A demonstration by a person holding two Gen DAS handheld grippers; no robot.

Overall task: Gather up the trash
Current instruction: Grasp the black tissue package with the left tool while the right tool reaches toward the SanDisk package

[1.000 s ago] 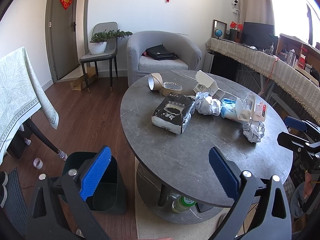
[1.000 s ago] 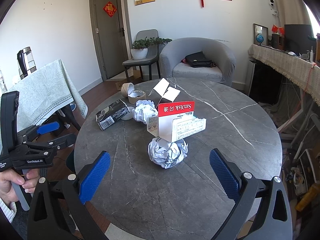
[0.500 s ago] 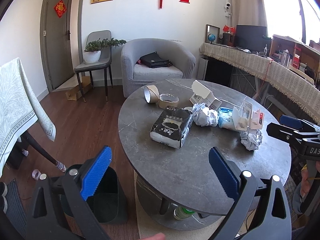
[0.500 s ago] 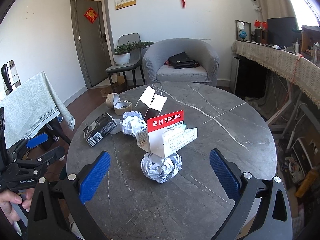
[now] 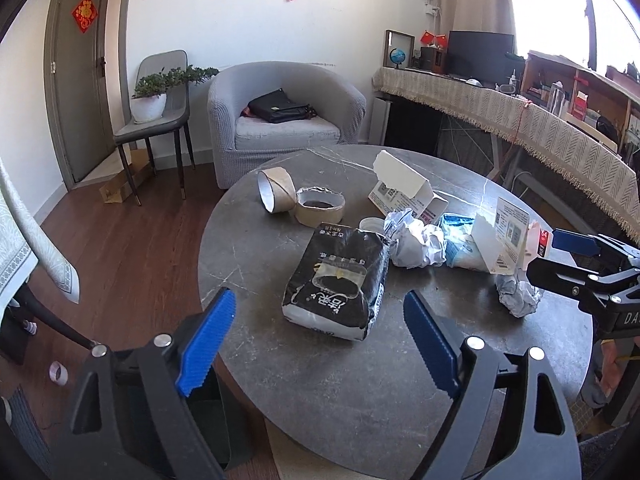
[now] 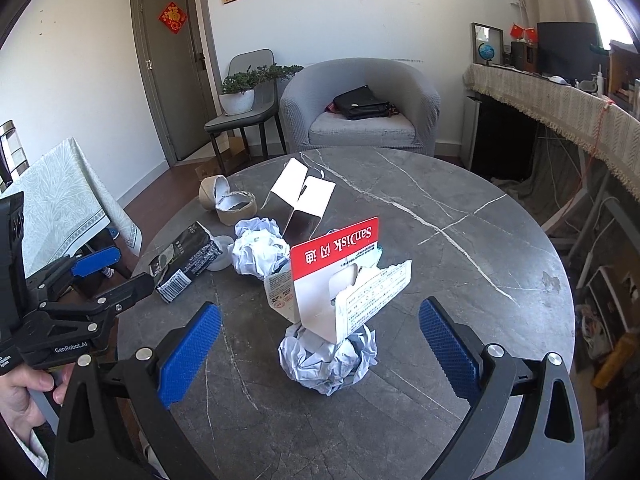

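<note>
Trash lies on the round grey table [image 5: 304, 392]. A black and white packet [image 5: 338, 280] lies just ahead of my open left gripper [image 5: 318, 344]. Behind it are a crumpled paper ball [image 5: 416, 238], two tape roll cores [image 5: 276, 190], a white carton [image 5: 404, 184] and a blue wrapper [image 5: 458, 236]. In the right wrist view a second crumpled ball [image 6: 328, 356] sits between the fingers of my open right gripper [image 6: 320, 348], with a red SanDisk card pack [image 6: 340, 264] resting on it. The packet [image 6: 186, 266] lies left.
A dark bin [image 5: 212, 420] stands on the floor under my left gripper, beside the table. A grey armchair [image 5: 284, 116] with a black bag, a chair with a potted plant [image 5: 154, 96], a cloth-covered table [image 6: 56, 208] and a cluttered sideboard [image 5: 520, 120] surround the table.
Both grippers have moved forward and lower toward the table. The packet now sits nearer the left gripper, and the crumpled ball nearer the right one. Both stay open.
</note>
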